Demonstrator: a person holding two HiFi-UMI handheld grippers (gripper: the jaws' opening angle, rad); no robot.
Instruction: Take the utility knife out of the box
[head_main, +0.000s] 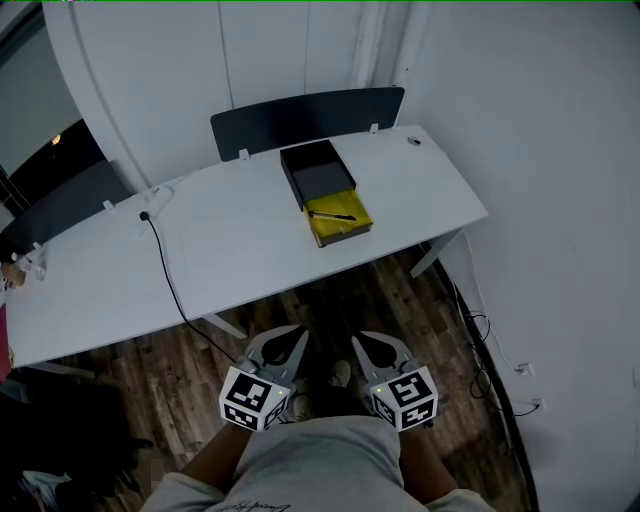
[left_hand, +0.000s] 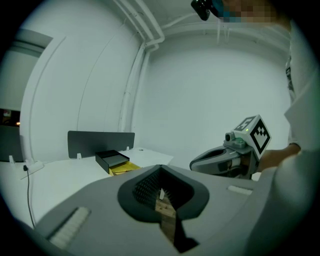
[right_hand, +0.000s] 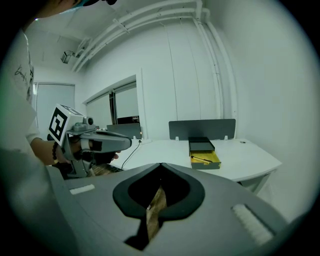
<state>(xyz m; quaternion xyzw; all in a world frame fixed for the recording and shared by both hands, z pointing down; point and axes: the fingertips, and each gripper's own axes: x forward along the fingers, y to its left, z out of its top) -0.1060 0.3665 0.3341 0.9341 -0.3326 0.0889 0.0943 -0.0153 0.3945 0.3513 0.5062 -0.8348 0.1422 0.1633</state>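
The knife (head_main: 332, 216) lay in the yellow tray (head_main: 343, 227), a thin dark stick set crosswise on the lining. The tray stood pulled out of the black box (head_main: 316, 172) on the side towards the person, its inner end under the box. Both sat on the white desk (head_main: 230, 245), towards its right end and near the far edge. Just behind them a dark panel (head_main: 305, 115) rose from the back of the desk.

A black cable (head_main: 170, 280) ran from a small white plug further left across the desk and over its near edge. The wood floor (head_main: 330, 300) showed between the desk and the person.

Both grippers were held low before the person's lap, well apart from the desk and the box. The left gripper (head_main: 288, 338) had its jaws together with nothing between them, only floor showing through the slit. The right gripper (head_main: 366, 343) was likewise closed and empty. The two were side by side, both aimed towards the desk.
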